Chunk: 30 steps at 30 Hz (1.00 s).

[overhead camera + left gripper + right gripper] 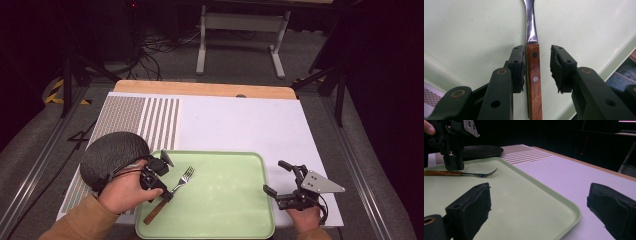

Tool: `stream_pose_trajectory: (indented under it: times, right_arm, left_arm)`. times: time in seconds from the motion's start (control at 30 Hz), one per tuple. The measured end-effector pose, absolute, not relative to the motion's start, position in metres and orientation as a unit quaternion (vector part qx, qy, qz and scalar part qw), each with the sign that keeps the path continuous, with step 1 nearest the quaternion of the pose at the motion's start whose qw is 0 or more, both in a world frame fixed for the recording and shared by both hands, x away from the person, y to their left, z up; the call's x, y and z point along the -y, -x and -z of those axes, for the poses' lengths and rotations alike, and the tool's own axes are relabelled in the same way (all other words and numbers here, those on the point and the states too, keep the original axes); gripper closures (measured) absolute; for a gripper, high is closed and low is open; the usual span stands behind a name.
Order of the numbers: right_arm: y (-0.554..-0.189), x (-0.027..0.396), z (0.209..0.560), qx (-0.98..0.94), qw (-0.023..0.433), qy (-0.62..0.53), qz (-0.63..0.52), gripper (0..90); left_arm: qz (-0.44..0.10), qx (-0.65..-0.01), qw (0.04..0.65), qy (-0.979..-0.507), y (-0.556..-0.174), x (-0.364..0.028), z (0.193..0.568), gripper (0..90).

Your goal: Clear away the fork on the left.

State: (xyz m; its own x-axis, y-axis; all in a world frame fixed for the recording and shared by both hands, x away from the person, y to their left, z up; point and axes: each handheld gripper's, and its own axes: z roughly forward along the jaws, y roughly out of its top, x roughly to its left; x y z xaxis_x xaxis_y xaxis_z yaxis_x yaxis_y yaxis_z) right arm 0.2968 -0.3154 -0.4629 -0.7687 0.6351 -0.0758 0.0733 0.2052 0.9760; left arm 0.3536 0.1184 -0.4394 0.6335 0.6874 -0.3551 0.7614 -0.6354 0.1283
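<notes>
A fork (179, 184) with a wooden handle lies on the pale green tray (225, 205), near its left side, tines pointing away. My left gripper (166, 194) points down over the handle. Seen from the left gripper view, the handle (534, 75) runs between the jaws of my left gripper (537, 53): one pad lies against it and the other stands off with a gap, so it is open. My right gripper (276, 177) hovers at the tray's right edge. It is open with nothing between its pads, as the right gripper view (541, 202) confirms.
A dark textured plate (115, 155) sits on the mat just left of the tray, close behind my left hand. The white mat (240, 125) has dotted and striped patches at its left. A wooden table edge (200, 89) runs along the back.
</notes>
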Motion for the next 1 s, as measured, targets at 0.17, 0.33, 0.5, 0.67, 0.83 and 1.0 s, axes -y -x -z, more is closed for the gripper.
stream_pose_trajectory:
  times: [0.17,0.33,0.5,0.67,0.83,1.0]
  right_arm:
    - [-0.297,0.316,0.463,-0.738,0.243,-0.240,-0.581,5.7]
    - [-0.297,0.316,0.463,-0.738,0.244,-0.240,-0.581,5.7]
    - [-0.297,0.316,0.463,-0.738,0.244,-0.240,-0.581,5.8]
    - [-0.296,0.315,0.463,-0.738,0.243,-0.239,-0.582,5.8]
    - [-0.296,0.315,0.463,-0.738,0.244,-0.239,-0.582,5.8]
    - [-0.296,0.315,0.463,-0.738,0.244,-0.239,-0.582,5.8]
  left_arm:
    - [0.098,-0.349,0.192,-0.912,-0.352,-0.116,0.435,50.2]
    - [0.081,-0.291,0.205,-0.931,-0.351,-0.113,0.436,59.1]
    - [0.065,-0.223,0.193,-0.953,-0.345,-0.104,0.432,88.1]
    - [0.060,-0.169,0.181,-0.967,-0.343,-0.096,0.436,90.0]
    - [0.046,-0.106,0.140,-0.983,-0.341,-0.088,0.444,90.0]
    - [0.033,-0.088,0.127,-0.987,-0.341,-0.085,0.447,90.0]
